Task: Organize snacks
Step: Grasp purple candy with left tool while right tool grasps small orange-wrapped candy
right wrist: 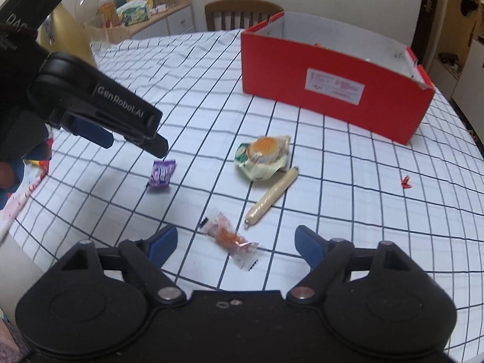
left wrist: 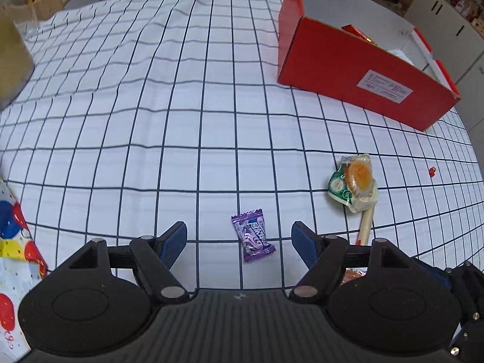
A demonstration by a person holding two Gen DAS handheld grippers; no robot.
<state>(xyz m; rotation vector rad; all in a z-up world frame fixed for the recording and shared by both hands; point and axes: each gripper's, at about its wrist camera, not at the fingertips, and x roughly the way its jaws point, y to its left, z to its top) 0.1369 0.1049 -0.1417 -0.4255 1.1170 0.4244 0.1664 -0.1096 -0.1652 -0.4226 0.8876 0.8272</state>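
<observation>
A purple candy [left wrist: 253, 236] lies on the checked tablecloth, between the open jaws of my left gripper [left wrist: 239, 237]; it also shows in the right wrist view [right wrist: 161, 174], just below the left gripper [right wrist: 133, 139]. My right gripper [right wrist: 236, 243] is open over an orange-filled clear wrapper [right wrist: 231, 237]. A packaged orange pastry [right wrist: 263, 155] and a sausage stick [right wrist: 270, 196] lie beyond it; the pastry also shows in the left wrist view [left wrist: 355, 181]. The red box [right wrist: 332, 90] stands open at the back right, also seen in the left wrist view [left wrist: 363, 75], with packets inside.
A balloon-print bag [left wrist: 15, 257] lies at the left table edge. A small red scrap [right wrist: 406, 181] lies on the cloth at right. A chair [right wrist: 242, 12] stands behind the table. A cluttered sideboard [right wrist: 136, 18] stands at the back left.
</observation>
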